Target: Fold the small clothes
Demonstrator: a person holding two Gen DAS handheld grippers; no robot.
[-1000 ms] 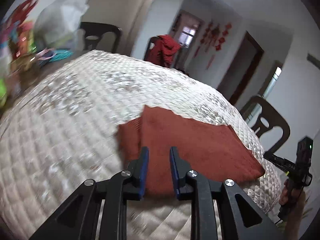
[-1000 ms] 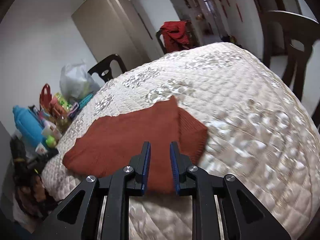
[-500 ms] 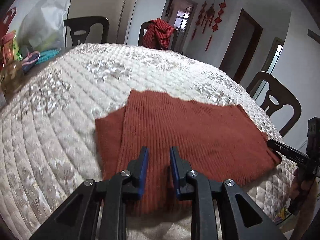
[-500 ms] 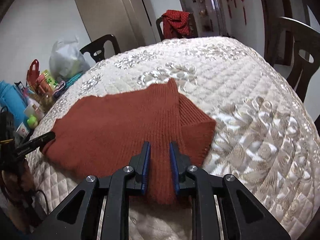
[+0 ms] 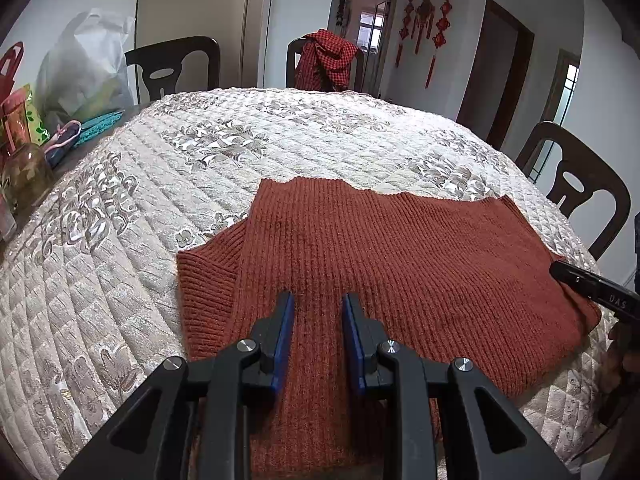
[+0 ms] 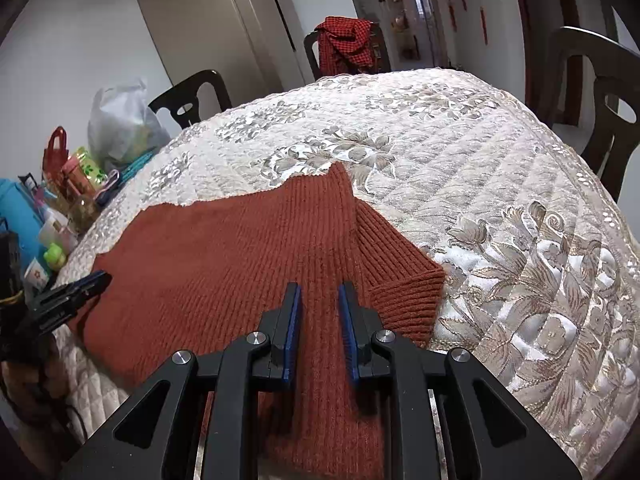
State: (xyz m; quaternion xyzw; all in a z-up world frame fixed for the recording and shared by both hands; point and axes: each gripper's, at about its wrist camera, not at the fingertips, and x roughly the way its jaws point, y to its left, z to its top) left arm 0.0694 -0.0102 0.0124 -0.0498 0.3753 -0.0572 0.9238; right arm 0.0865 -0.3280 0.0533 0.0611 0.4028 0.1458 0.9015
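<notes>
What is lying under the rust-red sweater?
The rust-red sweater lies flat on the quilted floral cover, which shows all around it. Whatever is beneath the cover is hidden, as is anything between the sweater's folded layers.

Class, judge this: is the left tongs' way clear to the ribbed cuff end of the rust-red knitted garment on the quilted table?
Probably yes: the left tongs, jaws opening, hang over the rust-red knitted garment; nothing covers its ribbed cuff.
</notes>
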